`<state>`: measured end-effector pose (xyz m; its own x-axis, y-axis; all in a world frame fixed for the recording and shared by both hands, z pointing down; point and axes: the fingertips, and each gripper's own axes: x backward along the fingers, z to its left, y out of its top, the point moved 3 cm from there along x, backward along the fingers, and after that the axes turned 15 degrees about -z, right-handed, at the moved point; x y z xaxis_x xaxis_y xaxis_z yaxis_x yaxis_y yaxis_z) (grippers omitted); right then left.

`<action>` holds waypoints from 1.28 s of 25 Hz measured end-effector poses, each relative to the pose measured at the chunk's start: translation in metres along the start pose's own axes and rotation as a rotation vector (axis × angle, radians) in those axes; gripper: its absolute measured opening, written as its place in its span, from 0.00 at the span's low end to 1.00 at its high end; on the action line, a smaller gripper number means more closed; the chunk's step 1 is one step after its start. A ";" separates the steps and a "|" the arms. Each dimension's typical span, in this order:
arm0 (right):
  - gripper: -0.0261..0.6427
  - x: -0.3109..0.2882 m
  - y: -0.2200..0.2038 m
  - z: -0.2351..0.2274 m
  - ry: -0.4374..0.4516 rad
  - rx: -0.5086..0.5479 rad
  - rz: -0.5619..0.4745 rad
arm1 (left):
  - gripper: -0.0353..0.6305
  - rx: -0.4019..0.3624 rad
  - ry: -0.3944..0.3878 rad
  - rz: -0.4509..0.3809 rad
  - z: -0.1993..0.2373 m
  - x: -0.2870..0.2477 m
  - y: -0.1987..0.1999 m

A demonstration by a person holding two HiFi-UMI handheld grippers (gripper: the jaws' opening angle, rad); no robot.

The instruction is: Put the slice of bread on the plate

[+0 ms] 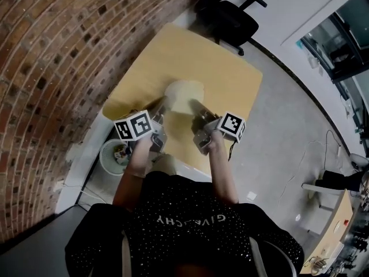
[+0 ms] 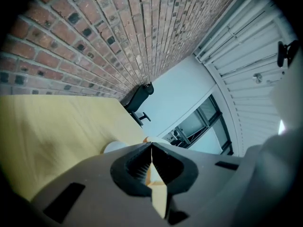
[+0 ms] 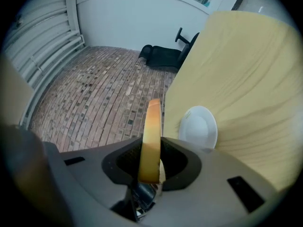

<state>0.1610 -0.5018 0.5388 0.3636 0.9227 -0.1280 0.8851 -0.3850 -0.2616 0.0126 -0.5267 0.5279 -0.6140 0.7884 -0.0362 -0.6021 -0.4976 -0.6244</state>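
Note:
The slice of bread (image 1: pixel 182 104), pale with a brown crust, hangs between my two grippers over the near part of the wooden table (image 1: pixel 190 56). My left gripper (image 1: pixel 163 104) is shut on its left edge; in the left gripper view the jaws (image 2: pixel 151 162) pinch a thin bit of bread (image 2: pixel 157 188). My right gripper (image 1: pixel 196 104) is shut on the right edge, with the crust (image 3: pixel 151 141) standing upright between its jaws (image 3: pixel 150 161). The white plate (image 3: pixel 199 126) lies on the table just beyond the bread, and shows as a pale rim (image 1: pixel 185 85) (image 2: pixel 117 146).
A brick wall (image 1: pixel 52 56) runs along the table's left side. A black office chair (image 1: pixel 233 16) stands at the table's far end. A white basket (image 1: pixel 115 156) sits on the floor by the near left corner. Grey floor (image 1: pixel 288 126) lies to the right.

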 end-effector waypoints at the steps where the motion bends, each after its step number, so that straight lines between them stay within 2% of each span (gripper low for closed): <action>1: 0.19 -0.008 -0.001 -0.004 -0.013 0.009 0.007 | 0.07 -0.005 0.000 0.005 0.006 -0.005 0.002; 10: 0.19 -0.066 -0.010 -0.042 -0.136 0.090 0.097 | 0.07 0.036 0.051 0.053 0.055 -0.038 0.005; 19: 0.19 -0.077 -0.017 -0.057 -0.219 0.158 0.145 | 0.07 0.057 0.071 0.048 0.067 -0.040 0.004; 22: 0.20 -0.077 -0.019 -0.063 -0.274 0.227 0.168 | 0.07 0.060 0.075 0.043 0.067 -0.036 0.005; 25: 0.43 -0.077 -0.016 -0.060 -0.306 0.309 0.156 | 0.07 0.067 0.072 0.038 0.063 -0.034 0.006; 28: 0.61 -0.075 -0.008 -0.055 -0.349 0.416 0.124 | 0.07 0.064 0.075 0.037 0.059 -0.032 0.010; 30: 0.75 -0.071 -0.005 -0.050 -0.371 0.449 0.094 | 0.07 0.062 0.080 0.034 0.056 -0.030 0.012; 31: 0.80 -0.068 -0.004 -0.047 -0.381 0.448 0.079 | 0.07 0.061 0.081 0.031 0.054 -0.029 0.013; 32: 0.80 -0.065 -0.001 -0.045 -0.391 0.448 0.067 | 0.07 0.058 0.080 0.029 0.051 -0.029 0.014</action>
<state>0.1493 -0.5603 0.5902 0.2055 0.8535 -0.4789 0.6244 -0.4911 -0.6074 -0.0040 -0.5752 0.5601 -0.5906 0.7984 -0.1172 -0.6147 -0.5392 -0.5757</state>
